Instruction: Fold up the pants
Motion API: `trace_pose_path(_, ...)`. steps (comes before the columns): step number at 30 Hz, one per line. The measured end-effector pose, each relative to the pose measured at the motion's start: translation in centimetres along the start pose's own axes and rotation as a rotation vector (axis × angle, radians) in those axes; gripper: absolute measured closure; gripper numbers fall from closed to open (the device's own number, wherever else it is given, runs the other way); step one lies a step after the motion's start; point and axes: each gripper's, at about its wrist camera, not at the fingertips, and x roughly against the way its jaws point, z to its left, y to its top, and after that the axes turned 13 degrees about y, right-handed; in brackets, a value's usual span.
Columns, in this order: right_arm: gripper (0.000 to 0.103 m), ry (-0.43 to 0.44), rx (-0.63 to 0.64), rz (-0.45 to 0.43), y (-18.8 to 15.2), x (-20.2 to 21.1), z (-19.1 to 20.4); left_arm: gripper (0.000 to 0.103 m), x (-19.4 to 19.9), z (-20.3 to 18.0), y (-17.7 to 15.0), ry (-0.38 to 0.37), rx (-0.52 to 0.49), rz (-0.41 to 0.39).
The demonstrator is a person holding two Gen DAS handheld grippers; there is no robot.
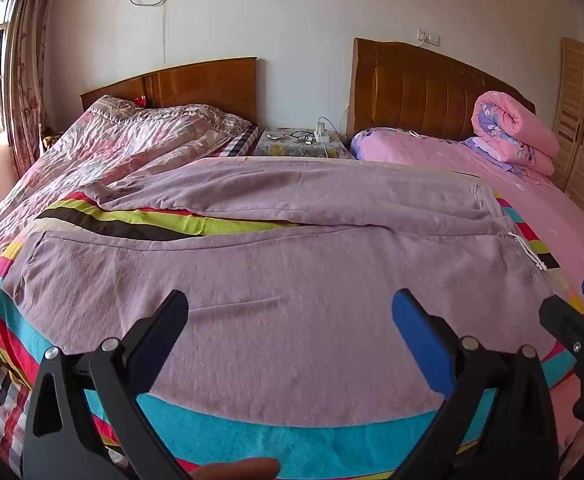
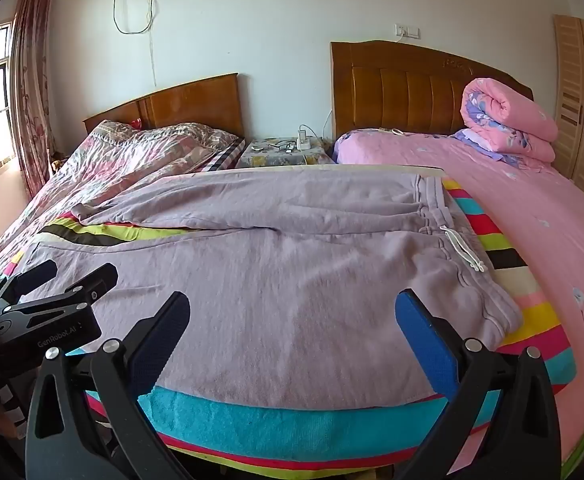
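Both sets of jaws are spread wide with nothing clamped between them: the left gripper (image 1: 290,310) is held above the near leg of the pants, and the right gripper (image 2: 292,312) is held above the same leg nearer the waistband. Behind them, two beds are seen side by side, the pink-sheeted bed (image 2: 531,208) on the right and the bed under a floral quilt (image 1: 104,148) on the left, each backed by a wooden headboard (image 1: 423,88). A striped towel (image 2: 276,420) in teal, red, yellow and black bands is spread across the near surface, and the mauve pants (image 1: 276,280) are laid flat on it, legs running to the left and parted so that towel stripes are shown between them, the waistband (image 2: 451,248) lying to the right. A rolled pink quilt (image 1: 511,132) is stacked against the right headboard. A small bedside table (image 2: 282,152) is set between the beds. The white drawstring (image 2: 463,252) is draped over the waistband.
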Motion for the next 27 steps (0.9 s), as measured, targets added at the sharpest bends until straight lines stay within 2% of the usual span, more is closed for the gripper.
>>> trace_pose_path(27, 0.004, 0.003, -0.005, 0.006, -0.33, -0.05, 0.11, 0.001, 0.45, 0.68, 0.58, 0.006, -0.005, -0.005)
